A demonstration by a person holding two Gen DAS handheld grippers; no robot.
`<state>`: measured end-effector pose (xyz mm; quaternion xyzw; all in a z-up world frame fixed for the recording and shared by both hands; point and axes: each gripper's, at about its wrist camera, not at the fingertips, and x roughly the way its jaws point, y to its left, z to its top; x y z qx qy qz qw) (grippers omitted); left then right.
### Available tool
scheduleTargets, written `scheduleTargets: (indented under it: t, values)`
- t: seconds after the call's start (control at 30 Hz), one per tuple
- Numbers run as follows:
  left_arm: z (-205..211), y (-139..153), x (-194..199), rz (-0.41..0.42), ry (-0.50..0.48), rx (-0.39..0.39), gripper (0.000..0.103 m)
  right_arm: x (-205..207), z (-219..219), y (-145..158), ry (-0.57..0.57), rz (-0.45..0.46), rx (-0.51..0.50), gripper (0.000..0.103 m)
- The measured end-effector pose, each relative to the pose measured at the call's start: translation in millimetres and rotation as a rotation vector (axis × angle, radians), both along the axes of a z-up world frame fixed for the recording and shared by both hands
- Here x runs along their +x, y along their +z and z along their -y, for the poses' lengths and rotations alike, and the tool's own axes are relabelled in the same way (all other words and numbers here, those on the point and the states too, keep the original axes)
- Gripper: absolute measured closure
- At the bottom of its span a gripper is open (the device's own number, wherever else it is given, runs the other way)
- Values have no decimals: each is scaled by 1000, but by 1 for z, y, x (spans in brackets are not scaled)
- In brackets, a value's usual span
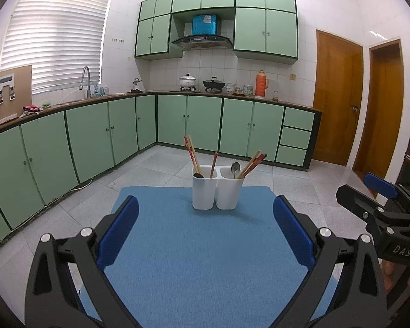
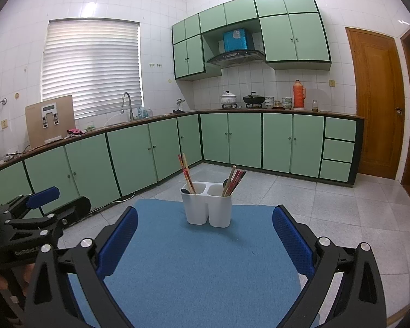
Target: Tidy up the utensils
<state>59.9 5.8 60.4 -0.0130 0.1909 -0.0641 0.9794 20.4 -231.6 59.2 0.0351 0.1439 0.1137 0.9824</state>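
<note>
Nearest the lens in the left wrist view, the left tool (image 1: 205, 225) is seen with its blue padded fingers (image 1: 119, 229) spread wide and nothing between them. The right tool (image 2: 205, 235) is likewise released and empty in its own view. Both are held low over a blue mat (image 1: 199, 246) covering the table.

At the centre of each frame, near the mat's far edge and well apart from both tools, a white two-compartment utensil holder (image 1: 217, 191) stands upright. Chopsticks (image 1: 192, 154) and a dark spoon (image 1: 198, 175) lean in its left compartment; more chopsticks (image 1: 252, 164) and a metal spoon (image 1: 235, 169) lean in the right one. The utensils appear mixed, so sorting is judged not yet done.

Risk is judged to lie in the holder's lightness: if a leaning chopstick is pulled sideways rather than along its length, the holder could be tipped or dragged. Thin chopsticks could also be pinched off-centre and slip, or several could be caught at once.
</note>
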Motion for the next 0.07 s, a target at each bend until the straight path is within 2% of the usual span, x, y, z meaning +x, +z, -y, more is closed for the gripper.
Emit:
scheduleTargets:
  t: [0.07]
  values:
    - [0,0,-1,-1,2,-1,7,1,0,0,1,0,0,6]
